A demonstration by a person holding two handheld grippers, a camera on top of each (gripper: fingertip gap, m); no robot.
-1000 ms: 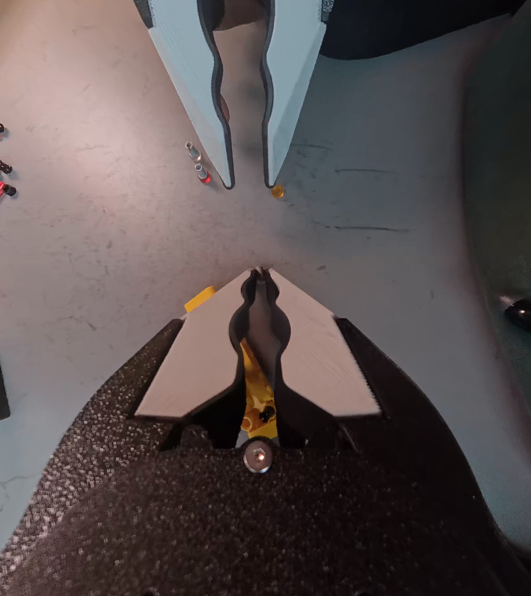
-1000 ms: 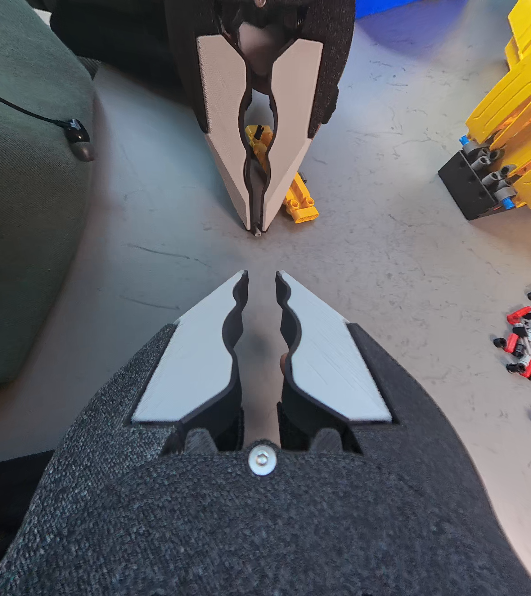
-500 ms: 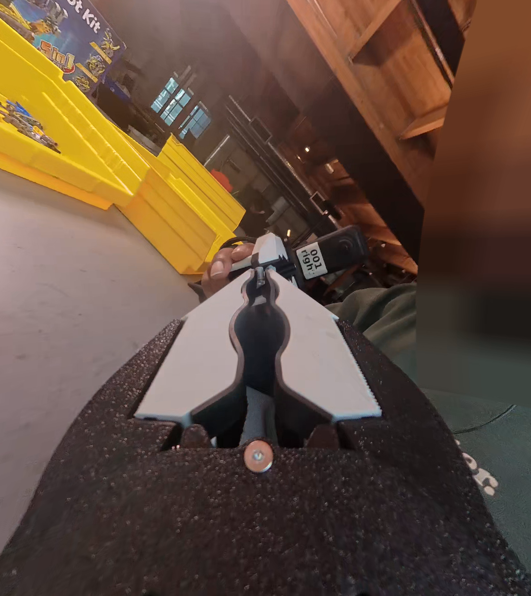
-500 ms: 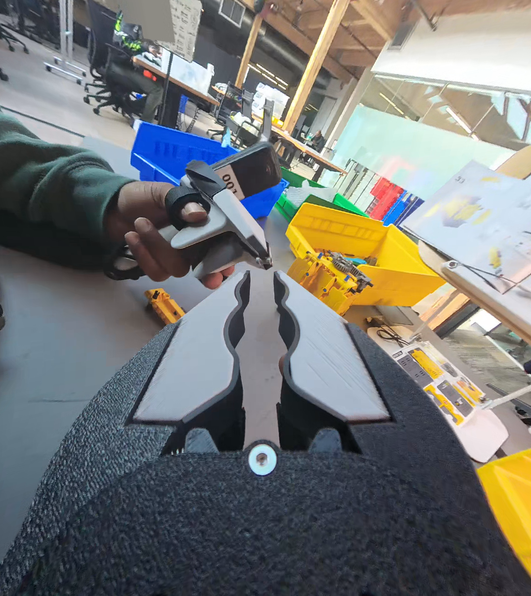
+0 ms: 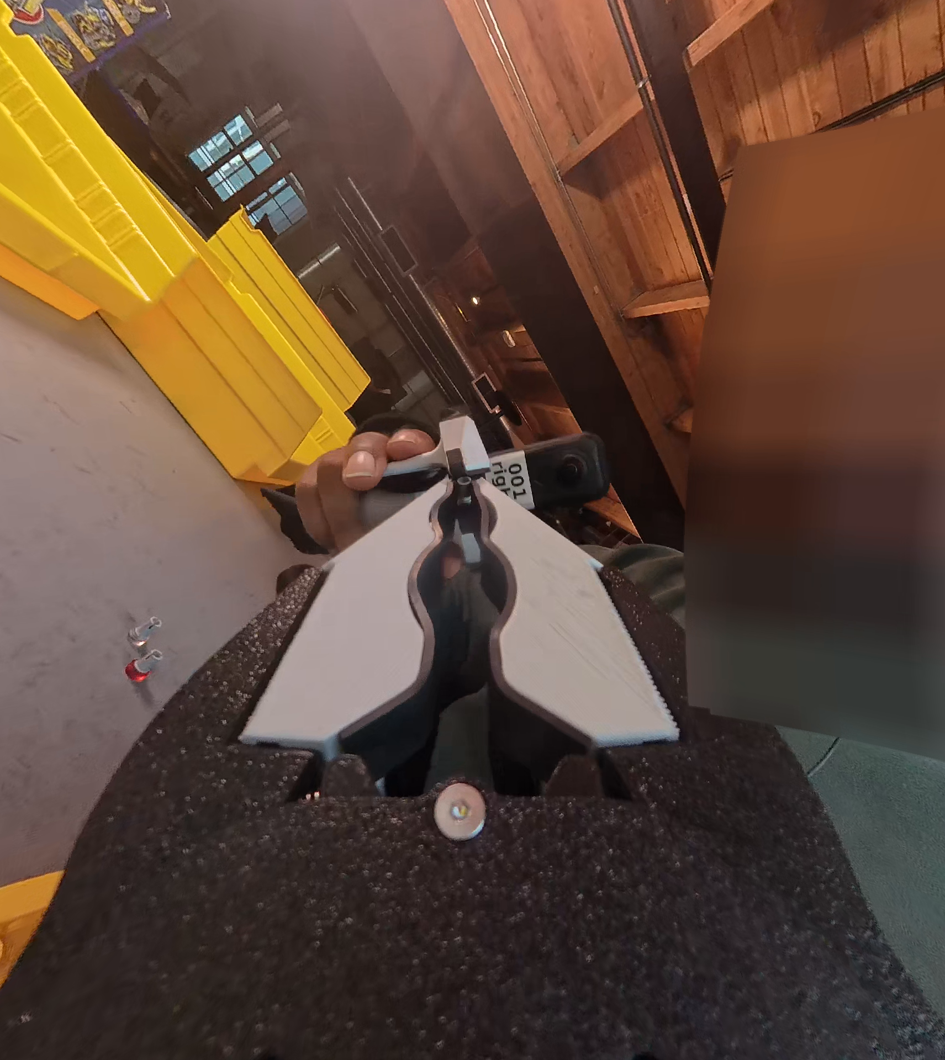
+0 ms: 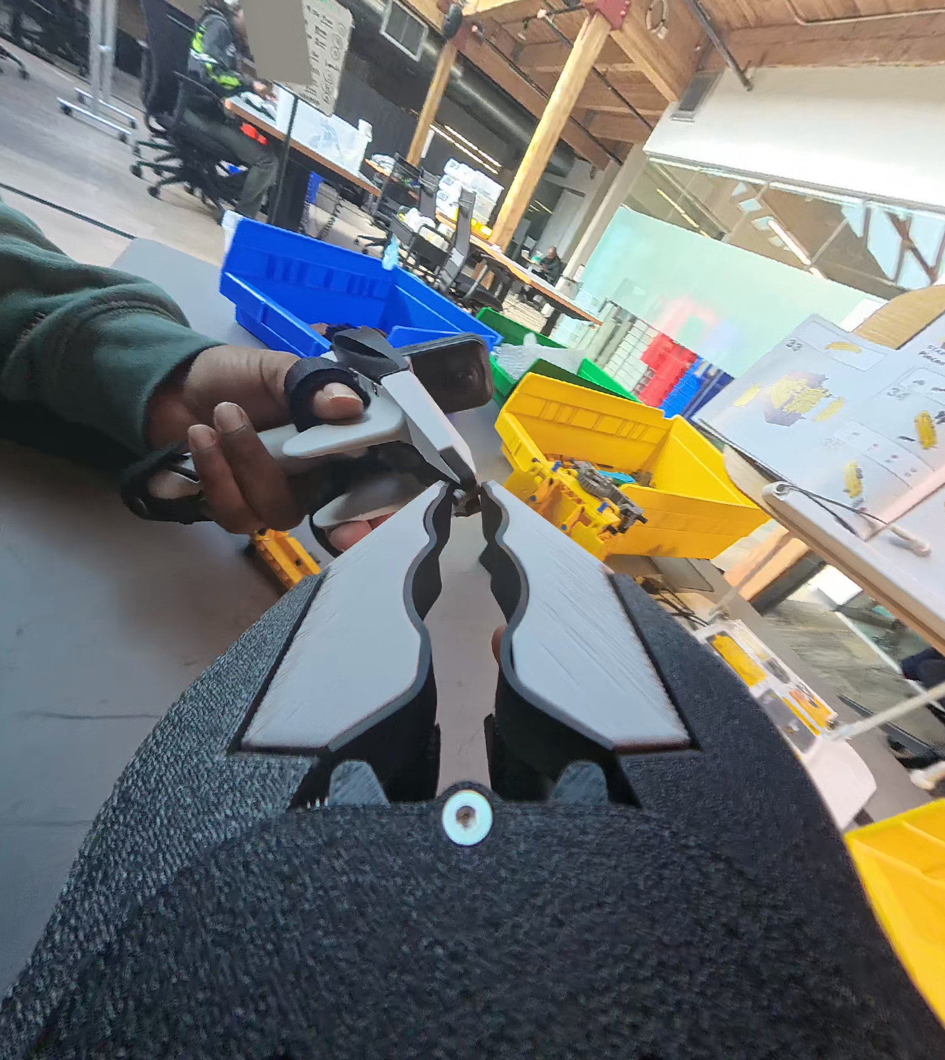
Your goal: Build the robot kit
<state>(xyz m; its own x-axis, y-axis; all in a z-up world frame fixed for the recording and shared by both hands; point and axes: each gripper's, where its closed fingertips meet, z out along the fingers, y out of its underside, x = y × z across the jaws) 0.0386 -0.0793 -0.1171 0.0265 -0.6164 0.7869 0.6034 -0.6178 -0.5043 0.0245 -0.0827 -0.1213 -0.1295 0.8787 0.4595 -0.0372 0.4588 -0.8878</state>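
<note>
left gripper [image 5: 463, 487] jaws pinch small dark pin [image 5: 463, 485], long axis fwd out past tips. right gripper [image 6: 465, 498] jaws slightly apart, tips w/ pin between, above worktop [image 6: 57, 631].

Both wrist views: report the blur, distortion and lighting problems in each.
Left wrist view: dim, warm-toned background, straight beams bowed by the wide lens, a large laid-over blur patch at right; left gripper sharp at its tips. Right wrist view: brighter daylight, washed-out wall at upper right, edges stretched, right gripper slightly motion-smeared.

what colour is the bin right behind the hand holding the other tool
Blue: the bin sits just behind the hand, clearest in the right wrist view.
</note>
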